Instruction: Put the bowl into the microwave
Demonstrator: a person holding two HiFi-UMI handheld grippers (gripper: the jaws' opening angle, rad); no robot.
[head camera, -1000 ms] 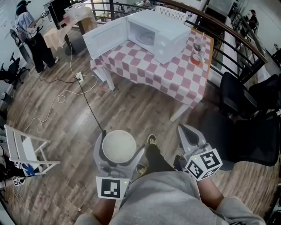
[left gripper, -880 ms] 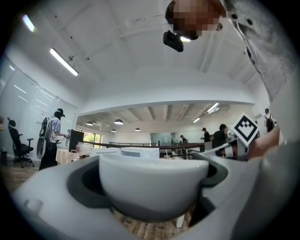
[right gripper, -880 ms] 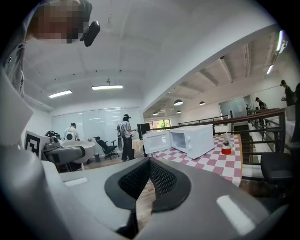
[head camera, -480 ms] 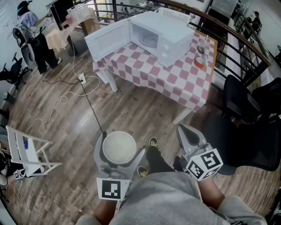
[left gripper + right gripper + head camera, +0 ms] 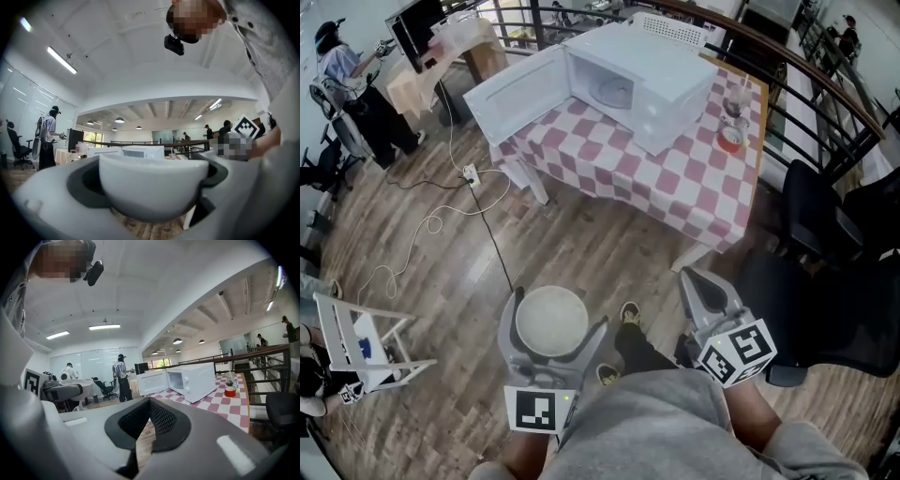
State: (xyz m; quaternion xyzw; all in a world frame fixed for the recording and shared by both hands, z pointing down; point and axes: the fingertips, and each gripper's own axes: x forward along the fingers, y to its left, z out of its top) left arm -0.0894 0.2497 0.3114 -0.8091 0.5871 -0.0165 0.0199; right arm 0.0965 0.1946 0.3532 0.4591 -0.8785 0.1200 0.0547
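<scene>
A white bowl (image 5: 551, 319) sits upright between the fingers of my left gripper (image 5: 553, 317), which is shut on it, low in the head view over the wooden floor. In the left gripper view the bowl (image 5: 152, 185) fills the space between the jaws. The white microwave (image 5: 630, 77) stands on a table with a red-and-white checked cloth (image 5: 675, 178), its door (image 5: 516, 89) swung wide to the left and its inside bare. My right gripper (image 5: 705, 289) is shut on nothing, right of the bowl. The microwave (image 5: 197, 379) also shows ahead in the right gripper view.
A red pot (image 5: 729, 139) and a glass (image 5: 733, 99) stand on the table right of the microwave. A black chair (image 5: 814, 220) is beside the table's right end. A cable and power strip (image 5: 470, 172) lie on the floor. A white rack (image 5: 356, 337) stands at left.
The table and microwave have come slightly closer and shifted in the head view. The bowl stays held in the left gripper; the right gripper stays shut.
</scene>
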